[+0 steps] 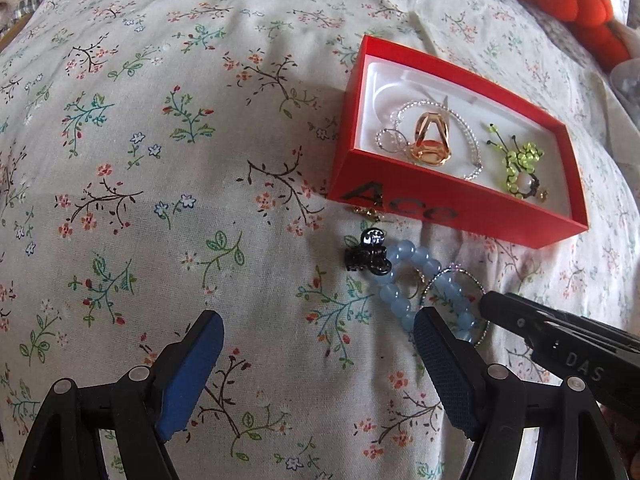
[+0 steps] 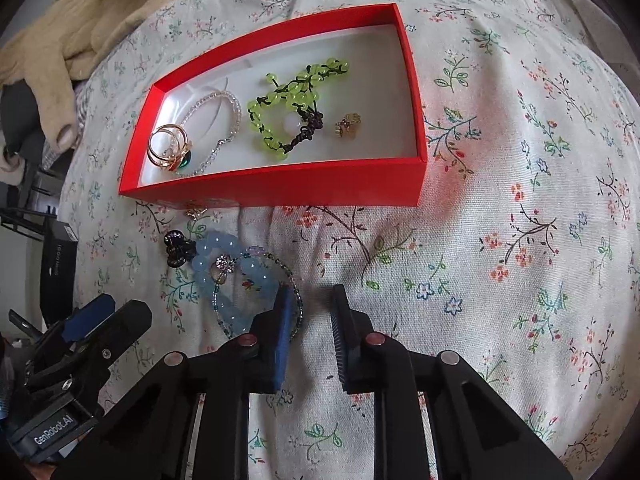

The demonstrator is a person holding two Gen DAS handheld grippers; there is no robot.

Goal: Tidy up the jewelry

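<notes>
A red box (image 1: pixel 460 212) (image 2: pixel 280 190) with a white lining lies on the floral bedsheet. In it are a gold ring (image 1: pixel 430 142) (image 2: pixel 168 146), a clear bead bracelet (image 2: pixel 224 120), a green bead bracelet (image 1: pixel 520 168) (image 2: pixel 288 108) and a small gold charm (image 2: pixel 349 125). In front of the box lie a blue bead bracelet (image 1: pixel 404 280) (image 2: pixel 224 268), a thin beaded bracelet (image 2: pixel 298 300) and a black hair claw (image 1: pixel 366 256) (image 2: pixel 178 248). My left gripper (image 1: pixel 318 336) is open, its right finger beside the blue bracelet. My right gripper (image 2: pixel 310 312) is open and empty, its left finger touching the thin bracelet.
A small gold piece (image 1: pixel 368 212) (image 2: pixel 196 212) peeks out at the box's front edge. A beige knit cloth (image 2: pixel 80 20) lies at the far left of the bed, a red plush (image 1: pixel 576 4) at the far right. Dark boxes (image 2: pixel 56 256) stand off the bed's left edge.
</notes>
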